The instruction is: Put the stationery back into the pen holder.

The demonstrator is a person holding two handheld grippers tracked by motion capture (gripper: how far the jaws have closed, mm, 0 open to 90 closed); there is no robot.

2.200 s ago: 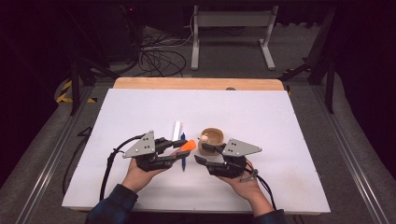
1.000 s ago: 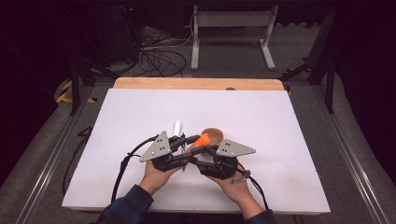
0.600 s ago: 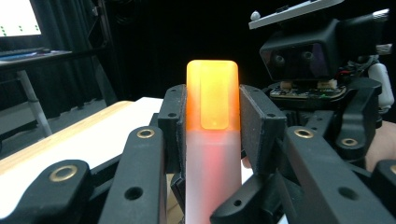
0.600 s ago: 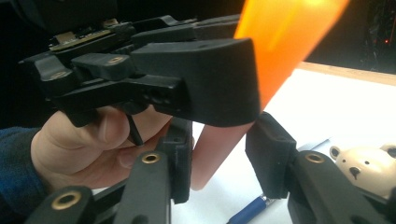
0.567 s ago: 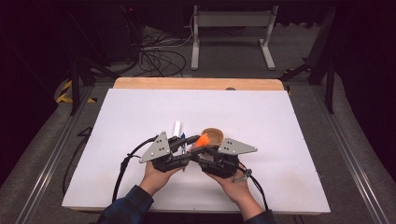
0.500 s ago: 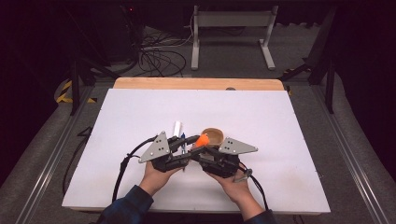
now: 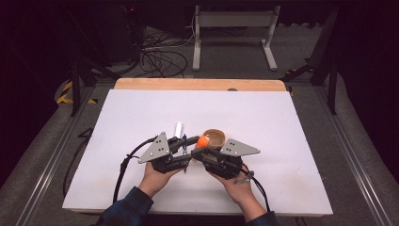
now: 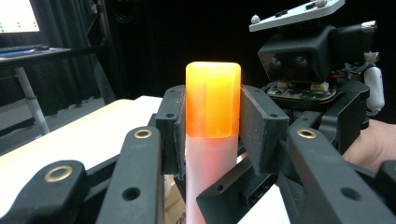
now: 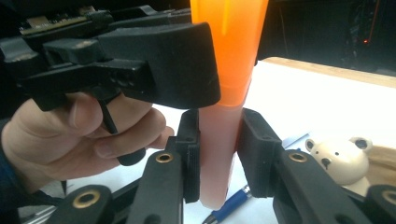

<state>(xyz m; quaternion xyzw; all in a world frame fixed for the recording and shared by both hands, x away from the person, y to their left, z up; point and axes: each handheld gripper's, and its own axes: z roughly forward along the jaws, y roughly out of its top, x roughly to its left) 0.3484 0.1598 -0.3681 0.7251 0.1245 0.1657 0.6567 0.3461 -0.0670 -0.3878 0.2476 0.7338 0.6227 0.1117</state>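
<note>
Just below the middle of the high view, the left gripper (image 7: 190, 141) was clamped on the orange cap (image 8: 213, 99) of a marker, while the right gripper (image 7: 200, 149) squeezed its pale body (image 9: 218, 154). Behind them on the white tabletop (image 7: 282, 122) sat a wooden bowl (image 7: 216, 136); a blue pen (image 9: 231, 205) lay beneath.

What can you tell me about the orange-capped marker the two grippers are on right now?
The marker has a translucent pale pink barrel and a glowing orange cap with a moulded clip. It looks plastic, and the cap is on. It is lifted off the white table, upright in both gripper views. The left gripper clamps it at the cap, the right gripper on the barrel just below. Nothing else touches it.
</note>
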